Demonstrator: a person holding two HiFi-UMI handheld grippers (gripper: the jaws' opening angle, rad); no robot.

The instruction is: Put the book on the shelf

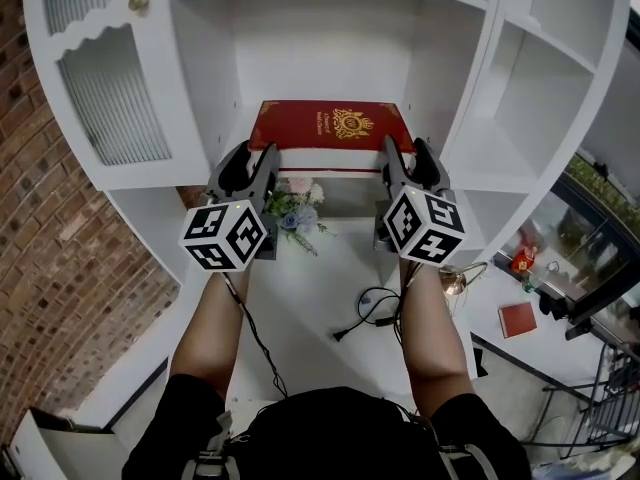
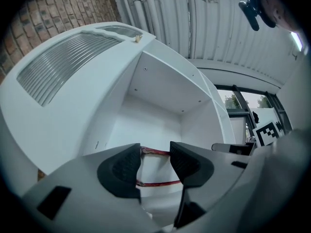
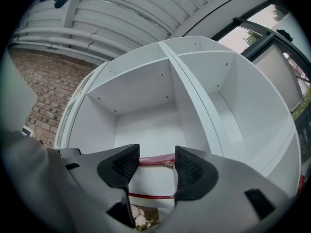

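Note:
A dark red book [image 1: 330, 126] with a gold crest lies flat, cover up, at the mouth of the white shelf's middle compartment [image 1: 330, 38]. My left gripper [image 1: 252, 160] is shut on its near left corner and my right gripper [image 1: 410, 158] is shut on its near right corner. In the left gripper view the book's page block [image 2: 156, 171] fills the gap of the left gripper [image 2: 154, 166], red covers above and below. The right gripper view shows the same: the book [image 3: 156, 181] sits across the right gripper [image 3: 152, 171].
A small bunch of flowers [image 1: 296, 206] stands on the lower shelf just under the book. A black cable [image 1: 366, 313] lies on the white surface below. A ribbed-glass cabinet door [image 1: 110, 93] is at left, open compartments [image 1: 530, 98] at right, and a brick wall [image 1: 40, 268] at far left.

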